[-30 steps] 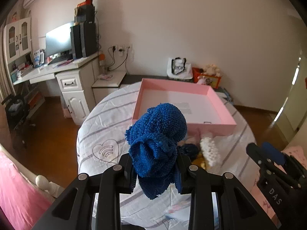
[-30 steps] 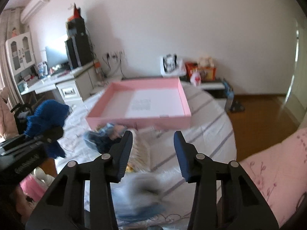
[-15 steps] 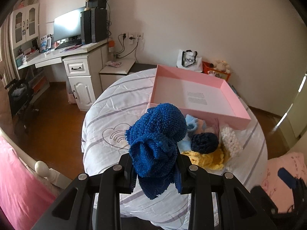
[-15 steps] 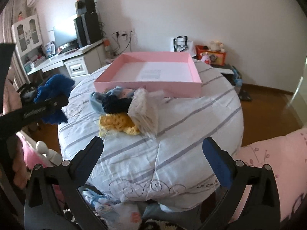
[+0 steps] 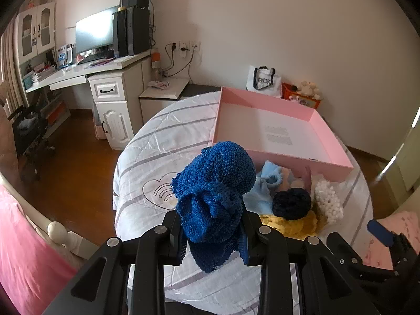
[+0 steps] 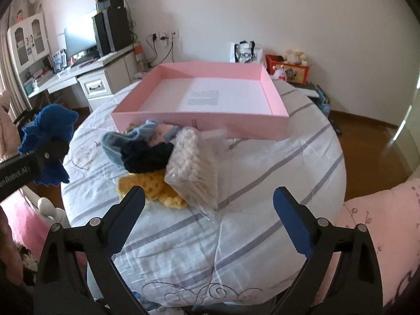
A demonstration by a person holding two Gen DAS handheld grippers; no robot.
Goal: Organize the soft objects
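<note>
The round desk [image 6: 262,173] wears a white striped quilt. A pink tray [image 6: 199,120] lies on its far half, its near wall running across the desk about mid-way, its floor bare but for a printed label. Against that near wall, toward the left edge, sits the pile: a light-blue knit [image 6: 113,141], a navy knit [image 6: 147,157], a yellow knit [image 6: 155,186] undermost and nearest the front edge, and a clear bag of white balls [image 6: 191,165] leaning on the pile's right side, its long axis running from the tray wall down toward the front edge. Right of the bag the quilt lies bare out to the right edge, and a broad bare strip runs along the front edge too. Left of the pile a heart is stitched on bare quilt [image 5: 157,191].

The left gripper [image 5: 211,233] has its fingers clenched on a blue knit [image 5: 215,194], held in the air off the desk's left edge, above the floor side. The knit stands upright, its rounded bulk above the fingers and a ragged tail hanging below them.

The right gripper [image 6: 208,200] hovers over the front edge with its fingers released and spread wide, having just been opening; the bag's lower corner and the yellow knit lie ahead between the tips, untouched.
</note>
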